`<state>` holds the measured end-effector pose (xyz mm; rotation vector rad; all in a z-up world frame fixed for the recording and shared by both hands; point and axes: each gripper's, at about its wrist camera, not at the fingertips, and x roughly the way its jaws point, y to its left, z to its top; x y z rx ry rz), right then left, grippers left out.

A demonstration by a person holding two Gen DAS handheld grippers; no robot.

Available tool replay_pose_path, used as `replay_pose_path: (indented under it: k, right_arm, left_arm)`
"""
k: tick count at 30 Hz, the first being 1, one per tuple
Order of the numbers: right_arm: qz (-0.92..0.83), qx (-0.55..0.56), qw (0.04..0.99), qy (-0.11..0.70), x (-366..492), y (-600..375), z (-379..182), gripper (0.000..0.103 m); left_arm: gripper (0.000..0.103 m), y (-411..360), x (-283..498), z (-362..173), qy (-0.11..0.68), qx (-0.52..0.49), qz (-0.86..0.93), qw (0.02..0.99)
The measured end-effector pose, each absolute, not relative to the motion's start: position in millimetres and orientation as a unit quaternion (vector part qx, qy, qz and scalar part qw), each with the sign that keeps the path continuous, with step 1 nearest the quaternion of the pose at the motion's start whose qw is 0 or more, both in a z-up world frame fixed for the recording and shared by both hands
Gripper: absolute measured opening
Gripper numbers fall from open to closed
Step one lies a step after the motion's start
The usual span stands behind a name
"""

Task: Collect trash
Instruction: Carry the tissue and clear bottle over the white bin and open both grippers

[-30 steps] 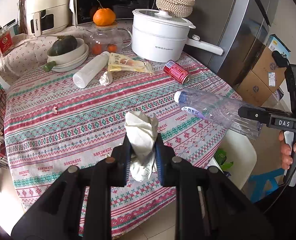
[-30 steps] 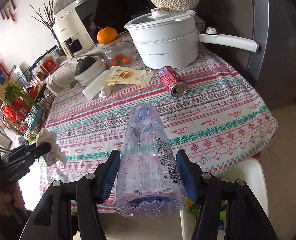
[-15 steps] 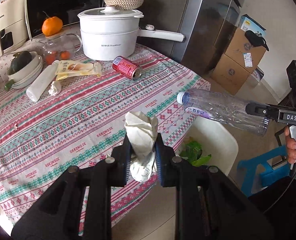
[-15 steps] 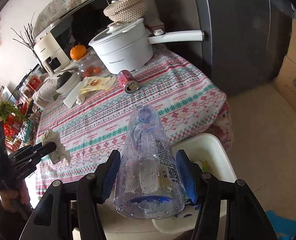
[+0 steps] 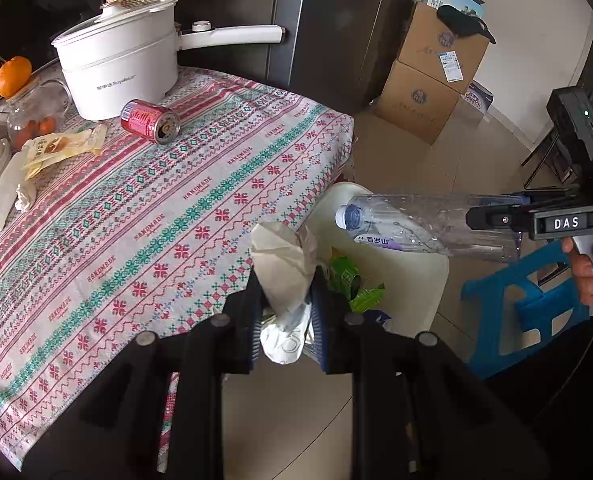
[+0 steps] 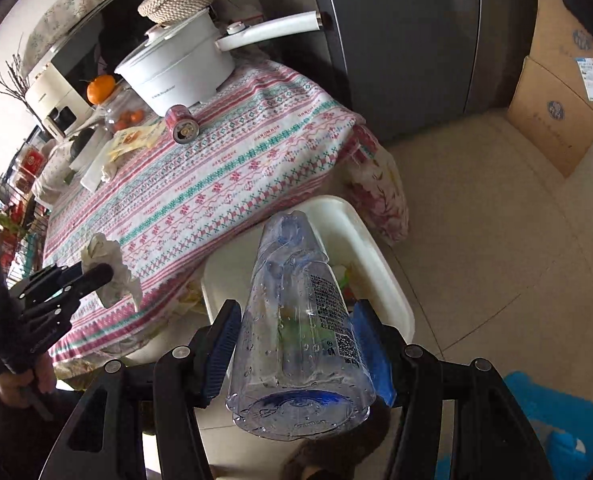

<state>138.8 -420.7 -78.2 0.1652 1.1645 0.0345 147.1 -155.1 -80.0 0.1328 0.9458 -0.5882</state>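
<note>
Swung off the patterned-cloth desk: left tongs clamping crumpled white tissue, right tongs gripping clear plastic bottle, above white rectangular bin.

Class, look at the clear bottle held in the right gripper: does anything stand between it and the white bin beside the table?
Nothing visible does. The bottle points at the open top of the bin, which holds only some wrappers.

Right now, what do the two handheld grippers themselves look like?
Both the left gripper and the right gripper are black plastic linkages with round silver pivot screws and blue ribbed pads on the jaws. The right one bears a white "DAS" label and a small green light.
</note>
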Motion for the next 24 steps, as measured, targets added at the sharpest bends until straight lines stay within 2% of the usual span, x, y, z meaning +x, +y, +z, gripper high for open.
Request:
replay_pose_path:
  k: [8, 24]
  right_arm:
    - [-0.009, 0.051, 0.805, 0.590, 162, -416, -117, 0.061]
    - [-0.004, 0.063, 0.821, 0.568, 152, -424, -100, 0.069]
  left_arm:
    - [0.024, -165, 143, -88, 0.453, 0.070, -0.285, 0.842]
    - [0.025, -194, 154, -114, 0.470, 0.080, -0.297, 0.827]
